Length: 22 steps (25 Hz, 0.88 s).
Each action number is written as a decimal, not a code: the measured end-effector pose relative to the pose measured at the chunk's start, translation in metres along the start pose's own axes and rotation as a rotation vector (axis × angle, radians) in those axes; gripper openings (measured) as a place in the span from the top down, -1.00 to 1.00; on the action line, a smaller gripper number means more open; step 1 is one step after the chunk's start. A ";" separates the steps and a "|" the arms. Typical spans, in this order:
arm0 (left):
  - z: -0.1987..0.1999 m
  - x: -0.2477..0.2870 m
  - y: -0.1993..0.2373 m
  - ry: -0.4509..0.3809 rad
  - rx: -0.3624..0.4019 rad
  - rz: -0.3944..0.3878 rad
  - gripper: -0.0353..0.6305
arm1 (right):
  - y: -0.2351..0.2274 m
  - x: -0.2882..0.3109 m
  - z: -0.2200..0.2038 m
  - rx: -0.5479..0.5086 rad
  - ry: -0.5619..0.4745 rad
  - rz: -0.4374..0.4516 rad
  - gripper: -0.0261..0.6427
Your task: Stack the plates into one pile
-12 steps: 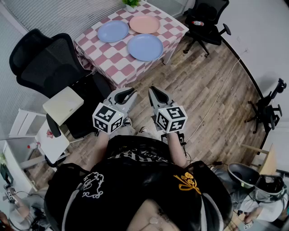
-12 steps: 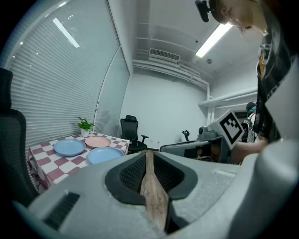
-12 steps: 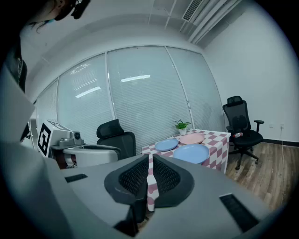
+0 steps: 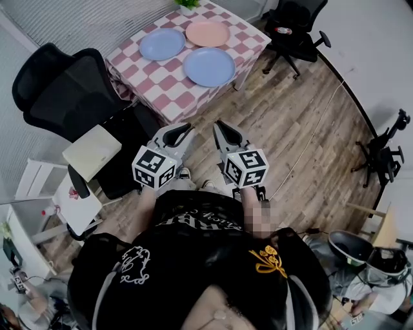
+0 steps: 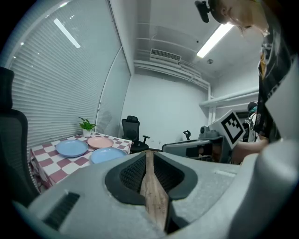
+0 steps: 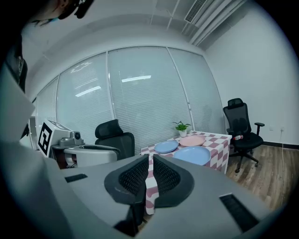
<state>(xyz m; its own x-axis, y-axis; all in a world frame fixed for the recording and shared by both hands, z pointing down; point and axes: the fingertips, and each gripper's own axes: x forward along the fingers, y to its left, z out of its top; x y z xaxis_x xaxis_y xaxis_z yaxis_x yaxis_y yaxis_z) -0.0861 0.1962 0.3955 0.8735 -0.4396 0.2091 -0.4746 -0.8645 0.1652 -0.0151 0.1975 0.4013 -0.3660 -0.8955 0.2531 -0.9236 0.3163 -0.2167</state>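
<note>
Three plates lie apart on the checkered table (image 4: pixel 169 90): a blue plate (image 4: pixel 161 44) at the far left, a pink plate (image 4: pixel 207 33) at the far right, and a larger blue plate (image 4: pixel 209 66) nearest me. My left gripper (image 4: pixel 181 131) and right gripper (image 4: pixel 222 129) hang side by side in front of my body, well short of the table, both shut with nothing in them. The left gripper view shows its shut jaws (image 5: pixel 149 163) and the plates (image 5: pixel 108 154) far off to the left. In the right gripper view, the plates (image 6: pixel 192 155) lie beyond the shut jaws (image 6: pixel 149 172).
A black office chair (image 4: pixel 61 90) stands left of the table, and another (image 4: pixel 297 26) at the far right. A small plant (image 4: pixel 187 5) sits on the table's far edge. A white side table (image 4: pixel 90 151) is at my left, a tripod (image 4: pixel 381 155) at the right.
The view has shifted slightly. Both grippers stay shut and keep almost the same place in front of my body.
</note>
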 end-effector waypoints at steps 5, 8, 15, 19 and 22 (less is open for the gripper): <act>0.001 0.001 0.013 -0.004 -0.002 -0.008 0.71 | 0.000 0.012 0.002 -0.003 0.000 -0.010 0.82; 0.003 0.002 0.023 -0.004 -0.002 -0.015 0.71 | 0.000 0.020 0.002 0.003 0.004 -0.014 0.82; 0.003 0.004 0.046 0.010 0.016 -0.044 0.71 | 0.004 0.044 0.001 0.015 0.014 -0.029 0.82; 0.000 0.003 0.057 0.022 0.030 -0.068 0.71 | 0.008 0.054 -0.002 0.029 0.016 -0.046 0.82; -0.006 0.000 0.064 0.036 0.021 -0.084 0.71 | 0.012 0.057 -0.010 0.044 0.031 -0.064 0.82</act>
<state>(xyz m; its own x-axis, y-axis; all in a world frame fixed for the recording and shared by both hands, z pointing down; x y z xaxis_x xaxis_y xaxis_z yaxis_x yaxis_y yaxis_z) -0.1171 0.1428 0.4118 0.9056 -0.3566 0.2295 -0.3970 -0.9032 0.1633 -0.0481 0.1531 0.4231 -0.3100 -0.9033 0.2966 -0.9396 0.2435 -0.2404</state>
